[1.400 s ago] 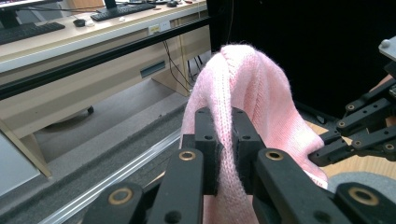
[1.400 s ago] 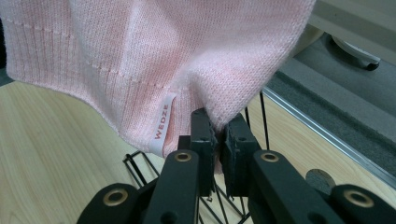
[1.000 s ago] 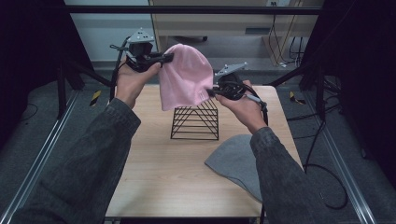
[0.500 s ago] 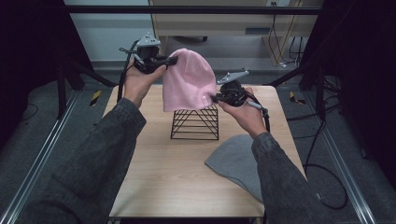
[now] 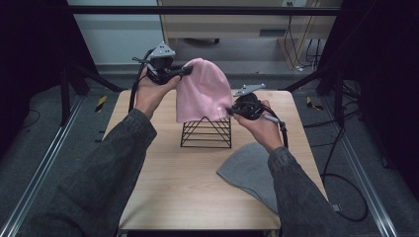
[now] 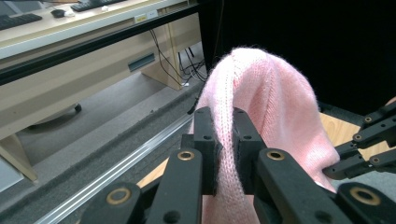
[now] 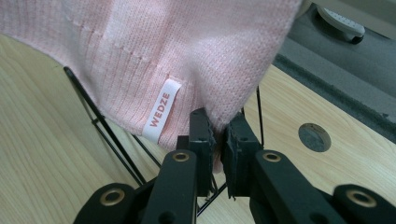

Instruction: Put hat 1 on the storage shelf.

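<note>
You are holding the pink beanie (image 5: 203, 91) up between both tongs, above the black wire rack (image 5: 206, 132) standing mid-worktop (image 5: 163, 182).

Left tongs (image 5: 184, 72): you are gripping at the beanie's 10 o'clock edge in the high view, up near its crown. In the left gripper view the jaws are pinching together on a ridge of pink knit (image 6: 261, 107); the fabric is running up from between the pads and arching off toward 1 o'clock.

Right tongs (image 5: 231, 110): you are gripping the beanie's lower edge at about 4 o'clock in the high view, just above the rack's right shoulder. In the right gripper view the jaws are clamping a fold of the hem (image 7: 196, 56), with the beanie spreading away toward 11 o'clock. A white label (image 7: 161, 109) is hanging just at 10 o'clock of the pads. Thin rack wires are crossing beneath the knit.

The beanie is hanging tilted, crown high at 11 o'clock, hem low at 5 o'clock, its lower edge touching or just over the rack's peak; contact is hard to tell.

A grey beanie (image 5: 249, 173) is lying flat on the worktop at 5 o'clock of the rack, beneath your right forearm.
</note>
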Demonstrator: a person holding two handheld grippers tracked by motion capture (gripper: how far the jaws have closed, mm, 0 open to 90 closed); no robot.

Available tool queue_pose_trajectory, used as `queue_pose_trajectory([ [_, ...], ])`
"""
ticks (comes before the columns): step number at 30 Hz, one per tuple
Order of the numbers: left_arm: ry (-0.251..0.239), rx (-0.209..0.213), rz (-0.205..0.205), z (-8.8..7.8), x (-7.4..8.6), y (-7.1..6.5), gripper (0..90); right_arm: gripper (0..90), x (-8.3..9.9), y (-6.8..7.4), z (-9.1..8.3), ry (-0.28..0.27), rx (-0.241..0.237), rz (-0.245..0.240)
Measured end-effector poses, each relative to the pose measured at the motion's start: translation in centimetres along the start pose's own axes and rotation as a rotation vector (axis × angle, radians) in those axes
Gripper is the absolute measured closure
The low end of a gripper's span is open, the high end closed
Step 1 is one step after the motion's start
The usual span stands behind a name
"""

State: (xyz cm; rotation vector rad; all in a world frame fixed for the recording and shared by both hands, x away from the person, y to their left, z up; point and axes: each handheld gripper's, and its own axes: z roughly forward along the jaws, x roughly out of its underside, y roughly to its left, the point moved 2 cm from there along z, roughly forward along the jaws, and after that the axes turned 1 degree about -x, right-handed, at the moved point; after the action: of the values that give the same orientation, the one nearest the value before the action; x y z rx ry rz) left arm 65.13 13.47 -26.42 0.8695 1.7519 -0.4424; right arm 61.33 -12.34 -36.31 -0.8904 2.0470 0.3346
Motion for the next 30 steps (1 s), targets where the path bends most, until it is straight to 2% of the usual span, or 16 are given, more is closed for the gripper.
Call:
queue_pose_trajectory([
  [4,-0.008,0.015,0.013,-0.1,0.2,-0.7,82.5,81.3,0.4,0.3,0.2,0.004,-0.011,0.001],
  [5,0.005,0.020,0.034,-0.1,0.3,-1.1,82.5,80.9,0.7,0.4,0.3,0.008,-0.012,-0.002],
  [7,0.001,0.019,0.049,0.0,0.5,-1.4,82.5,80.2,0.9,0.3,0.4,0.024,-0.012,-0.003],
  [10,-0.006,0.028,0.041,0.0,0.7,-1.7,82.5,79.1,1.1,0.3,0.4,0.026,-0.013,-0.001],
  [14,0.007,0.043,0.041,0.1,1.4,-2.4,82.6,69.0,1.4,0.5,0.6,0.042,-0.011,0.006],
  [21,0.029,0.055,0.054,0.3,2.2,-3.1,82.6,56.9,1.7,0.4,0.4,0.053,0.009,0.024],
  [30,0.057,0.077,0.061,0.3,3.6,-3.7,82.4,49.9,1.9,0.1,-0.1,0.046,0.044,0.037],
])
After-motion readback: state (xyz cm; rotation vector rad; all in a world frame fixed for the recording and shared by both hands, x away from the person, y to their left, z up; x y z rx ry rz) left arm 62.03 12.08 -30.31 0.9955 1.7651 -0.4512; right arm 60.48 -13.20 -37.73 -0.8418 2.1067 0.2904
